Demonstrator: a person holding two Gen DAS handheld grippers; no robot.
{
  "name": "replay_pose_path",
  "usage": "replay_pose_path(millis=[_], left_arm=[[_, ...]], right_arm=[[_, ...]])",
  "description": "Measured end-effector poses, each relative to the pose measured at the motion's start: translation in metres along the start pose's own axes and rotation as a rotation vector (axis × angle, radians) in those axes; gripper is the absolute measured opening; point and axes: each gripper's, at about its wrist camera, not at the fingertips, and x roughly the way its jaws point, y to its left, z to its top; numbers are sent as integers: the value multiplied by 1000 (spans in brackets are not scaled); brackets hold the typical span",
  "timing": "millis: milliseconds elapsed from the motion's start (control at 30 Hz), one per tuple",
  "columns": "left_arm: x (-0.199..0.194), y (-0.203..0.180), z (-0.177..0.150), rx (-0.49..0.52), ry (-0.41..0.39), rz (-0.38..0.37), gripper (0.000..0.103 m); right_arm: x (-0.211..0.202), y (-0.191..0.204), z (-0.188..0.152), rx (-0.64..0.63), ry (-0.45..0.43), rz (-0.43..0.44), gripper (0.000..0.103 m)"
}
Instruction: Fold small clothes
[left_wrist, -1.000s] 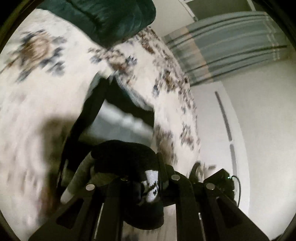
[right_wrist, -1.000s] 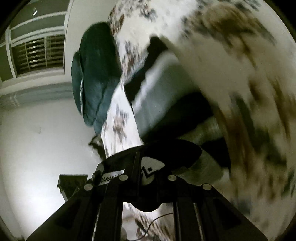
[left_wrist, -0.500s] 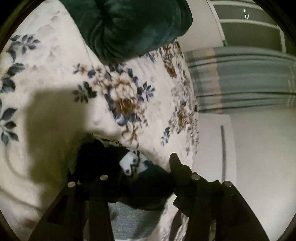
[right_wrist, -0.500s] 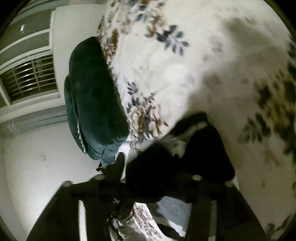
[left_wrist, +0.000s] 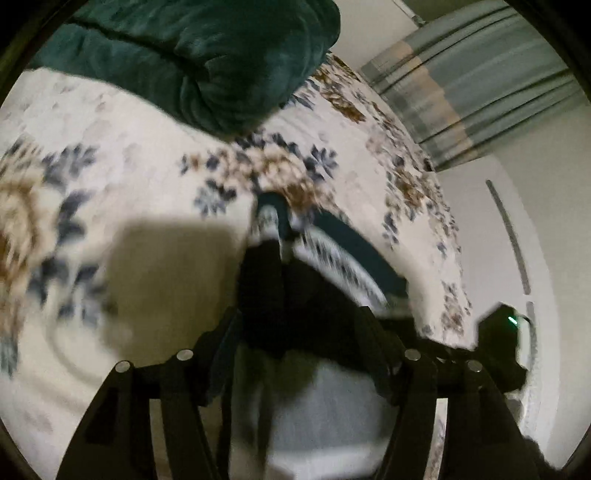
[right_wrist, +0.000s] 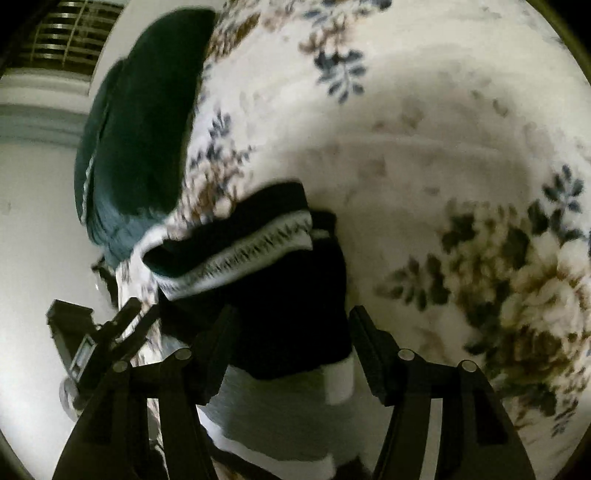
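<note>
A small black garment (right_wrist: 291, 295) with a white patterned band and grey part (right_wrist: 280, 413) lies folded on the floral bedspread (right_wrist: 424, 129). It also shows in the left wrist view (left_wrist: 295, 295), with its grey part (left_wrist: 321, 406) nearest the camera. My right gripper (right_wrist: 290, 354) is open, its fingers on either side of the garment, not gripping it. My left gripper (left_wrist: 295, 354) is open too, its fingers spread on either side of the black cloth.
A dark green cushion (left_wrist: 207, 62) lies on the bed beyond the garment, also in the right wrist view (right_wrist: 140, 140). Striped curtains (left_wrist: 476, 81) and a white wall stand past the bed's edge. The other gripper (right_wrist: 96, 343) is at lower left of the right wrist view.
Both grippers held the garment a second ago while carrying it. They have since opened and let it go; it now lies on the bedspread and both grippers have drawn back slightly.
</note>
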Motion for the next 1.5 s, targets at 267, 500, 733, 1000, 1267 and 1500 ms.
replay_pose_path(millis=[267,500,733,1000,1267,1500], left_arm=[[-58,23,-130,-239,40,-87,82],[-23,37,-187,-497,14,-187,82],[22,43,-170,-616,-97,-201,82],[3,37,-132,-528,-145,-188,28],[-47,49,-98,-351,2,-224,27],[-62,59,-125,-229,230,-176,39]], right_arm=[[17,-29,0,-32,191,80,102],[56,-40,17,-5,320,188,103],[87,-34,30,17,358,247,103],[78,-30,13,18,226,254,39],[19,-35,-87,193,68,278,23],[-15,-26,-268,394,48,211,18]])
